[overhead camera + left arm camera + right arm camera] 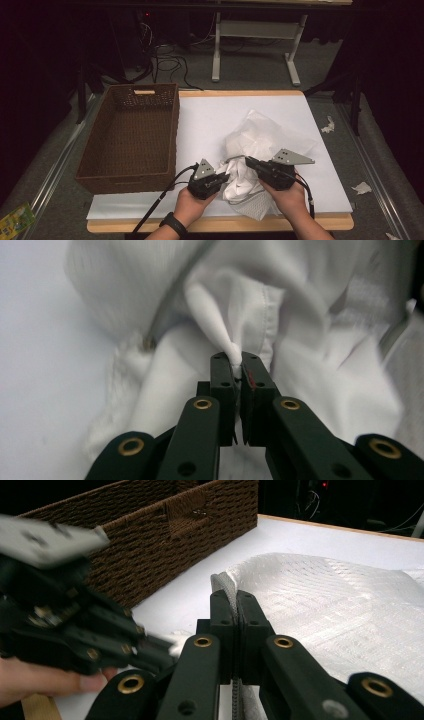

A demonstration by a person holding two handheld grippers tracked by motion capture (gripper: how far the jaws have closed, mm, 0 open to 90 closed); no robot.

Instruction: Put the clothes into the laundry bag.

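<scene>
A white mesh laundry bag [262, 132] lies crumpled on the white table cover, with a white garment [239, 184] bunched at its near end. My left gripper [227, 176] is shut on a pinched fold of the white garment [215, 320], seen up close between the left gripper's tips [236, 360]. My right gripper [247, 161] faces it from the right and is shut on the corded edge of the mesh bag [340, 610], which runs between the right gripper's tips [235, 596]. The left gripper [157, 647] shows blurred at the left of the right gripper view.
A brown wicker basket [175, 130] stands on the left of the table, its wall [165, 535] close behind the grippers. The white cover [210, 115] shows bare between basket and bag. Paper scraps [362, 188] lie on the floor at right, and cables [167, 62] and a desk frame behind.
</scene>
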